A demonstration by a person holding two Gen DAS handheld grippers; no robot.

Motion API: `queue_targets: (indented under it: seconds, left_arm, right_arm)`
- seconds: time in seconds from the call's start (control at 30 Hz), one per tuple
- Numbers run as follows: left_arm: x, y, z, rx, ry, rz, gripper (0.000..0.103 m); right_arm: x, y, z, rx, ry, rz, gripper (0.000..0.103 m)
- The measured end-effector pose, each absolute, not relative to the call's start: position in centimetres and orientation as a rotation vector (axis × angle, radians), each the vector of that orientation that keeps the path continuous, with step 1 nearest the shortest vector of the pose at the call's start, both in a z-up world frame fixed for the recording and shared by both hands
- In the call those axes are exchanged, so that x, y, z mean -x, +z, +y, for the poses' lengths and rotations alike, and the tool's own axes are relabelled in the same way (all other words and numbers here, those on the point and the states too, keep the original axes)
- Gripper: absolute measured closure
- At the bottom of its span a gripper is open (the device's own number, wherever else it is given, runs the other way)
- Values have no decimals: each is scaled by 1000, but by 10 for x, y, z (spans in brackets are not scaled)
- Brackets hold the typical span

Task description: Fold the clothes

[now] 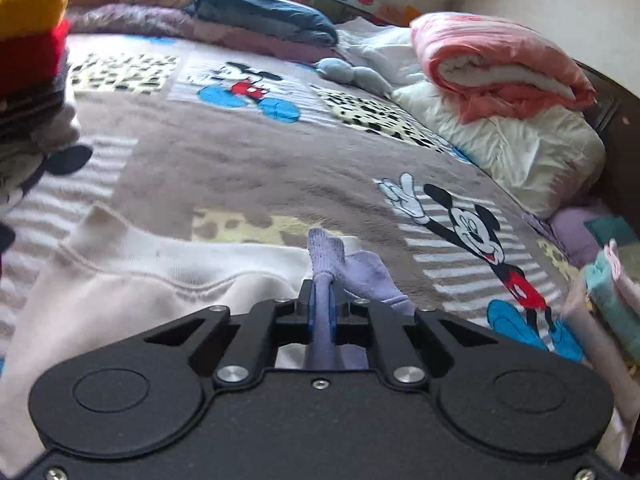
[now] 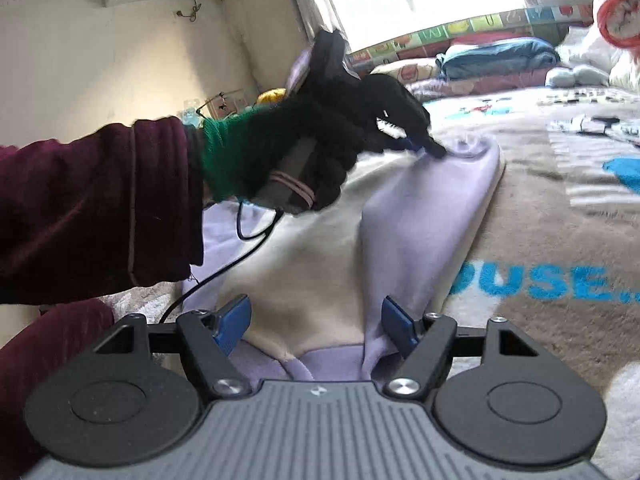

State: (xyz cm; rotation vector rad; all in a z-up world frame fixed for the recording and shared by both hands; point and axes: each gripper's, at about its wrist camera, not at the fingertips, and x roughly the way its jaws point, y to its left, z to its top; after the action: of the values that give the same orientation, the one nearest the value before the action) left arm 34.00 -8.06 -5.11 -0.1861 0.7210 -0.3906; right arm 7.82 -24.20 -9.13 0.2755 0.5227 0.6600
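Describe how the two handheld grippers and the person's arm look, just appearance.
Both grippers are black, with paired round discs, silver screws and blue finger pads. The right gripper has a ribbed grey top plate. The left hand wears a fuzzy black glove with a green cuff below a maroon velvet sleeve; a thin black cable hangs beneath it.

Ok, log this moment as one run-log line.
task: fold clothes | left gripper: shut on lilac garment | right gripper: open over garment | surface: cartoon blanket

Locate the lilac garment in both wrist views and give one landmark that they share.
Left wrist: lilac garment, lower centre, a fold pinched in the shut left hand-held gripper.
Right wrist: lower centre, stretching up to that gripper.
Shared landmark: the folded dark blue bedding at the bed's far edge.
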Motion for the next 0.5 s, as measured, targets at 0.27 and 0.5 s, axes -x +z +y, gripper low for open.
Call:
queue_targets:
  seconds: [0.27,0.5]
  left_arm:
    - [-330,-39,-97,32,-367,652,76]
    - [-349,-72,-139,-71,-412,776,69]
  right_arm:
    - [-80,-94,-247,-317,668,530,31]
    - [-83,-97,-250,-346,674,535,31]
